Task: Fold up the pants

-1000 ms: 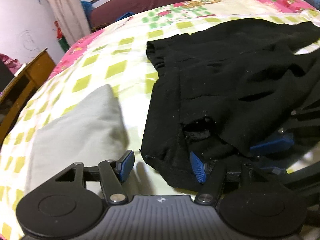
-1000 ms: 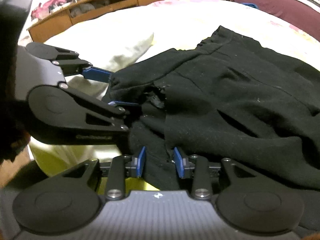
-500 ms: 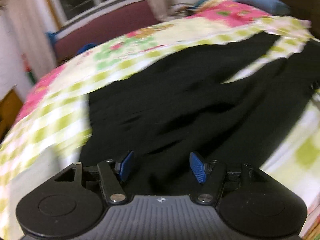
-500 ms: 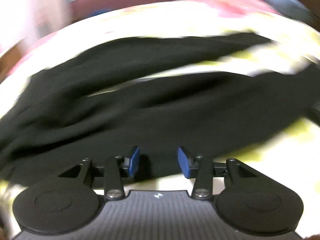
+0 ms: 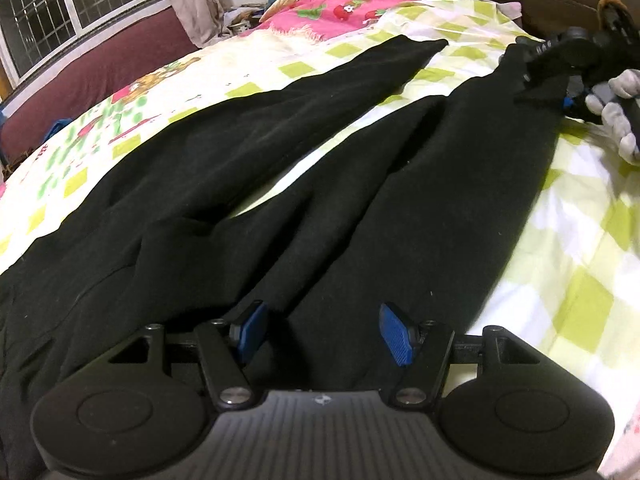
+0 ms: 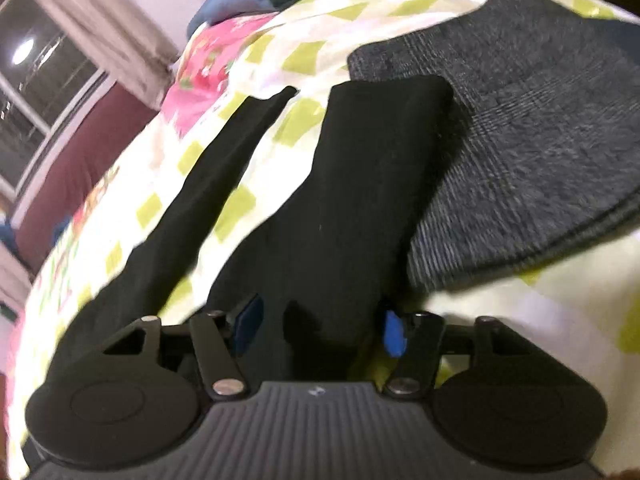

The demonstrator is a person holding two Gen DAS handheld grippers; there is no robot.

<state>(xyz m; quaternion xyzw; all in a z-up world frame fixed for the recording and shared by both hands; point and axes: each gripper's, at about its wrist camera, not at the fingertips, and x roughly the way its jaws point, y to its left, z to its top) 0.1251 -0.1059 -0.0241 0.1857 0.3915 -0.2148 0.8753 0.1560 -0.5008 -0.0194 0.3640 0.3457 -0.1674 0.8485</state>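
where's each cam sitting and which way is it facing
Left wrist: on the left gripper, looking along the black pants toward the cuffs; the gloved hand holds the right gripper there.
Right wrist: on the right gripper, looking at one pant leg beside a grey garment.
Shared: pants, checked bedsheet.

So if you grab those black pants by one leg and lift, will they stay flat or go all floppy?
Probably floppy: the black pants already lie in soft wrinkles on the bedspread. The rest would likely dangle and drag. They look like thick fabric, so probably not slippery.
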